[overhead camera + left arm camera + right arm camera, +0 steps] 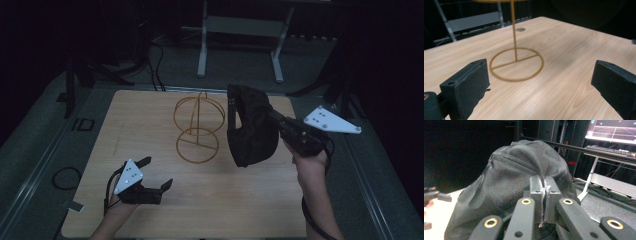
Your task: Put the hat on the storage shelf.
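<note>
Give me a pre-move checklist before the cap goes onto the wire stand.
1. Right gripper shut on black cap: ok, fabric pinched between the pads.
2. Cap clear of the table: ok, held in the air.
3. Wire stand upright on its ring base: ok.
4. Left gripper clear of stand: ok, jaws wide open, nothing between them.
5. Cap opening facing the stand's top: cannot tell.

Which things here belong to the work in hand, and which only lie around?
In the work:
- black mesh fabric cap, clamped in the right gripper
- gold wire hat stand
- open left gripper

Lying around:
- white metal frame behind the wooden table
- floor cables
</note>
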